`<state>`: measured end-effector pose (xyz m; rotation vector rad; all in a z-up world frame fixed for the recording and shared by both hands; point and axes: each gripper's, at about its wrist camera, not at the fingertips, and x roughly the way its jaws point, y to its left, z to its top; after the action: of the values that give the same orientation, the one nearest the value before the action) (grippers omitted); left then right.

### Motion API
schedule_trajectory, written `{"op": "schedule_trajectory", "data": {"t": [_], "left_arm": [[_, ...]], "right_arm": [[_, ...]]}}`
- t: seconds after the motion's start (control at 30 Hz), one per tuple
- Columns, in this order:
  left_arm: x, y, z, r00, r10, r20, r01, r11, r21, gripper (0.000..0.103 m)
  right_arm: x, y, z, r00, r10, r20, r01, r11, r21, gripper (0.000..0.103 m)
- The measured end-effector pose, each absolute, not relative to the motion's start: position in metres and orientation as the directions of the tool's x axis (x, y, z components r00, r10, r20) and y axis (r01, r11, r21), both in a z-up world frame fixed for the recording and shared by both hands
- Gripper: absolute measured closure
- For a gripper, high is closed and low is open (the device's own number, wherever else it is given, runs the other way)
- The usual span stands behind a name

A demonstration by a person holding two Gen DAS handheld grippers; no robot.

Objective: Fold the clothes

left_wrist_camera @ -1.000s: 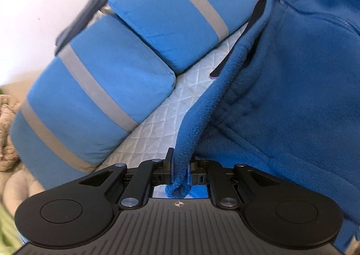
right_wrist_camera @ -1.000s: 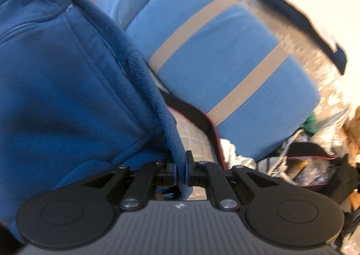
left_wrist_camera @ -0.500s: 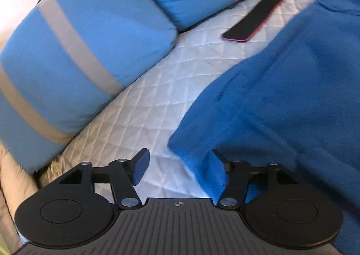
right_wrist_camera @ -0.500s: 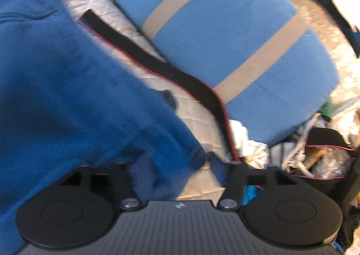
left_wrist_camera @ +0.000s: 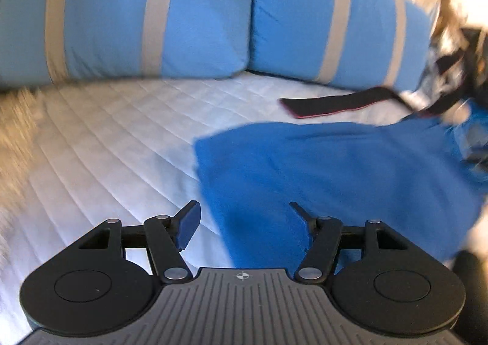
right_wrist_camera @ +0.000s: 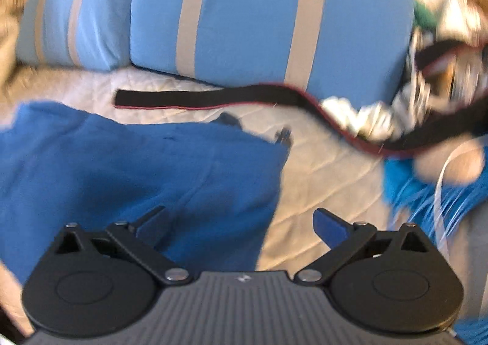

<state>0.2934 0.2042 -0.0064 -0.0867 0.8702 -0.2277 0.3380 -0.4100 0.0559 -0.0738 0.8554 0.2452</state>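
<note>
A blue fleece garment [left_wrist_camera: 335, 168] lies flat on the white quilted bed cover [left_wrist_camera: 122, 137]. My left gripper [left_wrist_camera: 244, 220] hovers open over the garment's left edge, and its pads touch nothing. In the right wrist view the same fleece [right_wrist_camera: 137, 168] spreads across the lower left, with its right edge running between the jaws. My right gripper [right_wrist_camera: 239, 220] is opening wide above that edge, and the cloth lies below the jaws, not pinched. Both views are motion-blurred.
Two light-blue pillows with grey stripes [left_wrist_camera: 183, 9] [right_wrist_camera: 259, 16] line the far side of the bed. A black strap with a red edge [left_wrist_camera: 335, 101] [right_wrist_camera: 213, 98] lies beyond the fleece. Mixed clutter [right_wrist_camera: 427, 86] and a turquoise fringed item [right_wrist_camera: 427, 192] sit at the right.
Both grippers were shut on the hanging fleece's edges, then opened and let it drop flat onto the bed. Both have rolled level and drawn back a little from it.
</note>
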Motion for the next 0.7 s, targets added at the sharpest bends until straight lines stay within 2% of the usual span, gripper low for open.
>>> {"op": "schedule_trajectory", "data": {"t": [0.07,0.2,0.3,0.37,0.43,0.57,0.7], "left_arm": [[0.287,0.207,-0.016,0.592,-0.311,-0.743,0.179,0.95,-0.255,0.042],[0.28,0.205,-0.047,0.565,-0.293,-0.772,0.154,0.956,-0.25,0.04],[0.279,0.205,-0.061,0.568,-0.251,-0.784,0.108,0.967,-0.231,0.028],[0.281,0.208,-0.066,0.542,-0.23,-0.808,0.068,0.971,-0.231,0.02],[0.283,0.212,-0.065,0.527,-0.234,-0.817,0.054,0.969,-0.243,0.018],[0.289,0.21,-0.066,0.51,-0.192,-0.838,0.038,0.979,-0.201,0.007],[0.292,0.209,-0.07,0.494,-0.183,-0.85,0.019,0.98,-0.2,0.005]], "right_arm": [[0.33,-0.416,0.049,0.601,0.244,-0.761,-0.233,0.964,0.126,0.0],[0.317,-0.427,0.029,0.567,0.327,-0.756,-0.167,0.944,0.283,0.0],[0.315,-0.431,0.011,0.546,0.354,-0.759,-0.105,0.928,0.357,0.0],[0.315,-0.429,0.002,0.536,0.356,-0.765,-0.081,0.924,0.373,0.0],[0.316,-0.427,-0.006,0.526,0.357,-0.771,-0.06,0.921,0.386,0.0],[0.316,-0.426,-0.008,0.525,0.351,-0.776,-0.048,0.922,0.384,0.0],[0.314,-0.426,-0.006,0.525,0.342,-0.779,-0.04,0.925,0.378,0.0]]}}
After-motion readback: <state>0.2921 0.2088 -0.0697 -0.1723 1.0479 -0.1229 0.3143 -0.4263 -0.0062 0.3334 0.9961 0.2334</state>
